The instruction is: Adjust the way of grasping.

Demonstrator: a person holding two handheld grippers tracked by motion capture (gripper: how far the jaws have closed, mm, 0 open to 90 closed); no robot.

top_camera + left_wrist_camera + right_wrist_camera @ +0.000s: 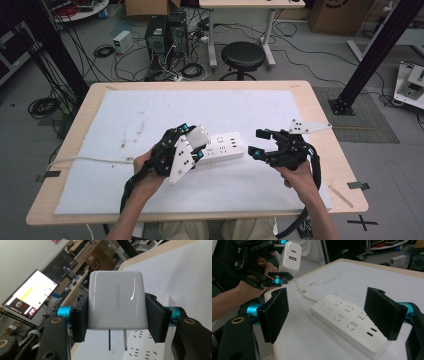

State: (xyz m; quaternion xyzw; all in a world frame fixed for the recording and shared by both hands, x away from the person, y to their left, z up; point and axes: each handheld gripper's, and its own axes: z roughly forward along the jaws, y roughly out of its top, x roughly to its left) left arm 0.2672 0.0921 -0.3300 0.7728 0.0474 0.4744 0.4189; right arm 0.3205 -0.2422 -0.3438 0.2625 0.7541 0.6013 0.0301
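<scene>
Now held in the left gripper (196,145), jaws clamped on the sides of the white charger (117,300), prongs pointing down toward the power strip (225,146) lying mid-frame on the tabletop (320,107), long axis left to right. Right gripper (258,143) just beside the strip's right end, jaws wide and empty.

White mat (150,115) covers wooden table (325,130), power strip (225,146) atop
</scene>
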